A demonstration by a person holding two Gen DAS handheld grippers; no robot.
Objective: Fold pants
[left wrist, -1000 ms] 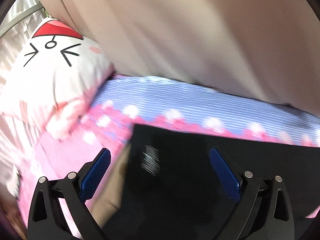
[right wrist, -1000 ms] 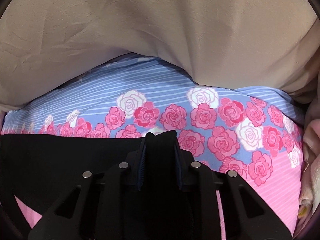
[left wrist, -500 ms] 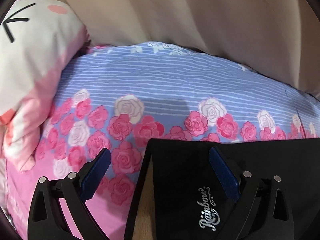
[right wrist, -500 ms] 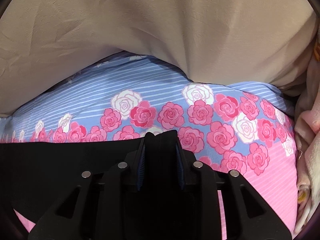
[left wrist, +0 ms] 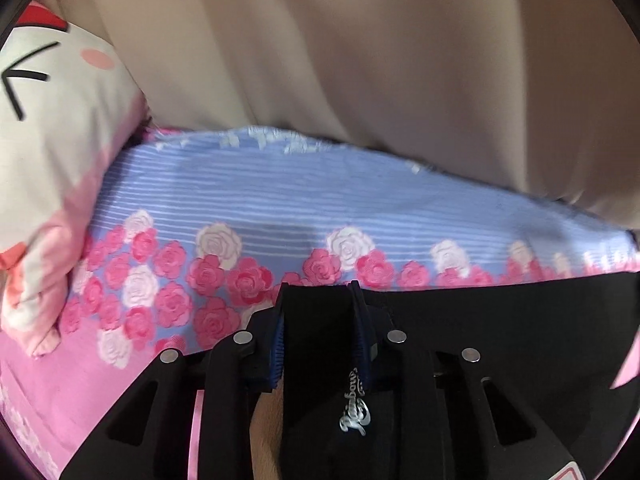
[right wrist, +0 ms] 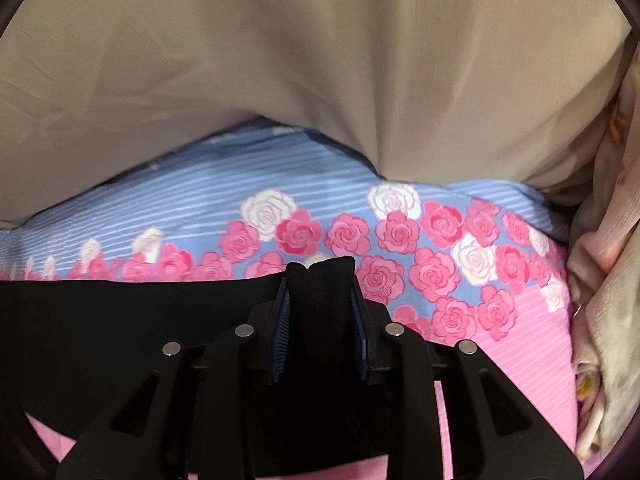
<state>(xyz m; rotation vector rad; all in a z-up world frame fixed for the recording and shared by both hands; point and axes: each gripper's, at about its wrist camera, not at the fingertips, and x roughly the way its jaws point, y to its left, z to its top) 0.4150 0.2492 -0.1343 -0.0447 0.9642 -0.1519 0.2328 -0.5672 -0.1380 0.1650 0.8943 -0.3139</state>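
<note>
The black pants (left wrist: 500,312) are stretched across a bed between my two grippers. My left gripper (left wrist: 318,300) is shut on the pants' left end, with black cloth bunched between its blue pads (left wrist: 279,344); a silver script logo (left wrist: 354,408) shows just below. In the right wrist view my right gripper (right wrist: 320,280) is shut on the pants' right end (right wrist: 120,320), cloth bunched between its pads. The pants' edge runs straight between the two grips. Whether the cloth is lifted or lies on the bed I cannot tell.
The bed sheet (left wrist: 280,200) is blue-striped with pink and white roses, pink nearer me. A beige curtain or cover (left wrist: 360,60) hangs behind. A white and pink cartoon pillow (left wrist: 48,140) lies at the left. Crumpled pink bedding (right wrist: 600,300) lies at the right.
My left gripper was open over the pants' left end and has now shut on it. My right gripper has stayed shut on the pants and barely moved.
</note>
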